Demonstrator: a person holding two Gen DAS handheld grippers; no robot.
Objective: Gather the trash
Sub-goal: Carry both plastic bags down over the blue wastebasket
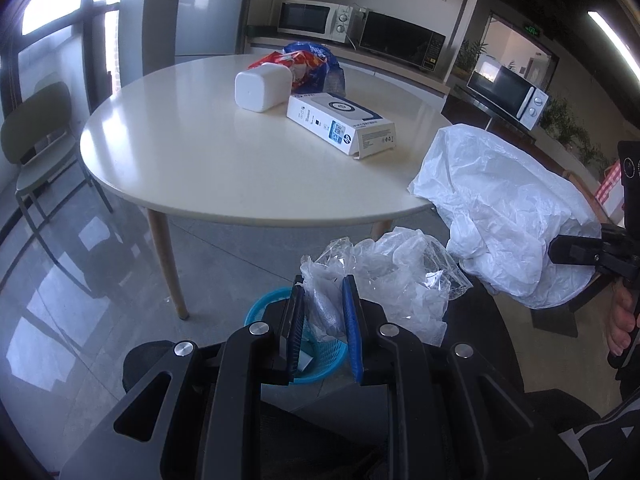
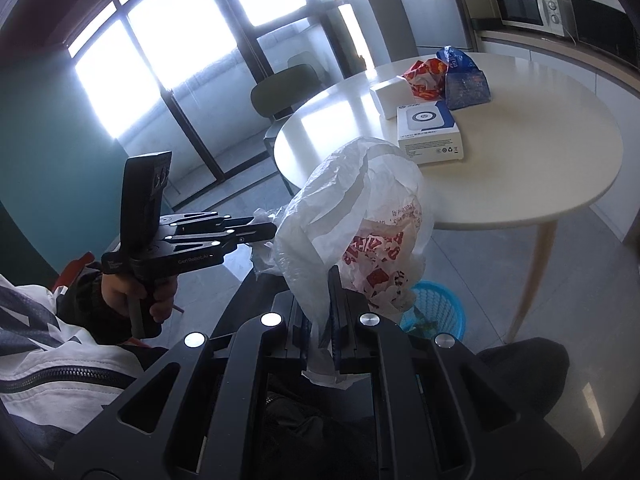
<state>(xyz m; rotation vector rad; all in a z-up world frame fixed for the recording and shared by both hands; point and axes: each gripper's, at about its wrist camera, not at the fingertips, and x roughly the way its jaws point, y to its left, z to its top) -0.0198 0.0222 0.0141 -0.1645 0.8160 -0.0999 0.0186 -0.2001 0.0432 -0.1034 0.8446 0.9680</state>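
Tongs, left (image 1: 322,304): closed on clear plastic wrap (image 1: 392,276). Tongs, right (image 2: 320,300): clamped on white plastic bag (image 2: 360,216). Beneath: blue basket (image 2: 440,312). Counter (image 1: 224,160): boxes, snack wrappers.

Round table (image 1: 208,168) w/ chair (image 1: 32,128), microwaves (image 1: 312,20) behind.

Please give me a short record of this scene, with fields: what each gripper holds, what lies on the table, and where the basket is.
left gripper: shut on clear plastic wrap
right gripper: shut on white plastic bag, red print on it
table: round, pale top
on table: white box, white container, red snack bag, blue snack bag
blue basket: on the floor by a table leg, below both grippers
trash still on table: yes
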